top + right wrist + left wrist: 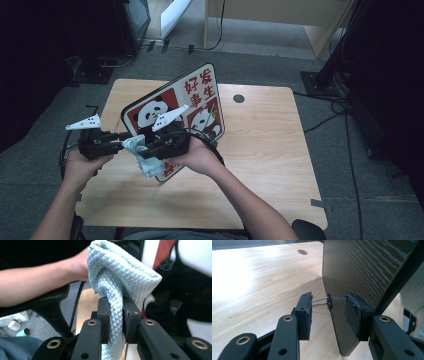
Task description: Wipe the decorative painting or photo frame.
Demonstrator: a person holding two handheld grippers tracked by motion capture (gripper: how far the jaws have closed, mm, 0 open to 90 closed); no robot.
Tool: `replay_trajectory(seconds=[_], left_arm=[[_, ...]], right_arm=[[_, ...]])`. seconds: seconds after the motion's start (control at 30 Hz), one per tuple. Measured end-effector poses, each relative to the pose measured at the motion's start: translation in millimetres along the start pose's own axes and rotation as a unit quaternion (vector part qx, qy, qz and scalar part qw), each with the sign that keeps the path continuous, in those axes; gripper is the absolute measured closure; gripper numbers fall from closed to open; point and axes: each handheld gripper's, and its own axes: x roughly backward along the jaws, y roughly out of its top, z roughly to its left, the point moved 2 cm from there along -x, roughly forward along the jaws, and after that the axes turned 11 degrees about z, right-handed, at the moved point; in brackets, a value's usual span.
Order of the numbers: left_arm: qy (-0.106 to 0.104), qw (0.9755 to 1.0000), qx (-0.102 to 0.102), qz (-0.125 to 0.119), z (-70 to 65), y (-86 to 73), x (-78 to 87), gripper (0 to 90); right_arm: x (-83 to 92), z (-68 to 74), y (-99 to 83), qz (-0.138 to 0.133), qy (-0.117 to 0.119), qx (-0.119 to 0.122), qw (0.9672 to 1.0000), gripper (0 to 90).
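Observation:
A panda sign board (197, 95) with red panels and Chinese characters stands tilted on the wooden table (260, 150). In the left gripper view its dark wood-grain back (362, 270) rises at the right, and its edge runs between the jaws of my left gripper (329, 315). The left pad (307, 315) stands clear of the board, so that gripper is open. My right gripper (116, 315) is shut on a light-blue quilted cloth (120, 272). In the high view the cloth (142, 157) hangs at the board's lower left face, between my left gripper (125, 137) and right gripper (146, 148).
A round hole (238, 98) lies in the table behind the board. Pale wooden furniture (280, 20) stands on the carpet beyond the table, with a black stand base (320, 80) and cables at the right. The person's forearm (37, 280) crosses the right gripper view.

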Motion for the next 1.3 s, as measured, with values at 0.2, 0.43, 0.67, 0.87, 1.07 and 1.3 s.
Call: replay_trajectory(seconds=[0.2, 0.43, 0.67, 0.87, 1.07, 1.3], left_arm=[[-0.001, 1.0000, -0.003, 0.001, -0.6, -0.2, -0.1, 57.3], [-0.002, 1.0000, -0.003, -0.002, -2.7, -0.1, -0.7, 56.9], [-0.003, 1.0000, -0.002, -0.005, -2.5, -0.1, -0.4, 56.6], [-0.004, 1.0000, -0.003, -0.004, -2.6, -0.2, -0.8, 56.6], [-0.004, 1.0000, -0.005, -0.002, -3.2, -0.1, -1.6, 56.3], [-0.004, 1.0000, -0.003, -0.001, -3.5, -0.1, -2.1, 56.2]], right_arm=[[4.9, 6.6, 23.4, -0.010, -0.001, 0.017, 0.9998, 78.8], [9.2, 12.2, 53.6, -0.023, -0.002, 0.034, 0.9992, 78.7], [14.9, 13.4, 77.9, -0.039, -0.010, 0.044, 0.9982, 78.5], [15.0, 8.9, 77.8, -0.037, -0.019, 0.035, 0.9985, 78.6], [18.0, 4.3, 70.6, -0.039, -0.021, 0.024, 0.9987, 78.6], [21.3, 2.0, 64.7, -0.044, -0.024, 0.020, 0.9986, 78.4]])
